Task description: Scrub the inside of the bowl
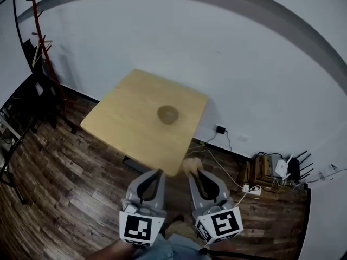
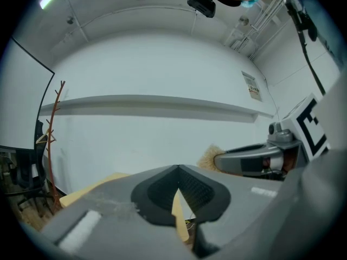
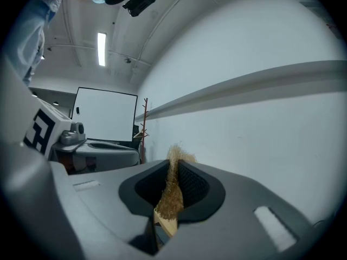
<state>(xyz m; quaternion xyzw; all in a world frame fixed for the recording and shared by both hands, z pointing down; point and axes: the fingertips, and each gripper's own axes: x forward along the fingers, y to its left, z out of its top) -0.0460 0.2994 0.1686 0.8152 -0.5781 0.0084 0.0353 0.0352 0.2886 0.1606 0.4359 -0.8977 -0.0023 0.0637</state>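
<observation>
Here, both tools wait side by side, short of the surface, and the bowl is not yet reached.

Nearest, the right tool (image 3: 172, 172) is clamped on a straw-coloured scrubbing brush (image 3: 172, 195). Its bristles look soft and springy and its wooden base stiff, so a grip low on the base suits it. Just left of it, the left tool (image 2: 178, 169) is closed on nothing. Both point forward. Well ahead, the small brown bowl (image 1: 168, 114) sits upright on the surface (image 1: 130, 118). It is probably light and apt to slide, so best steadied at its rim.
</observation>
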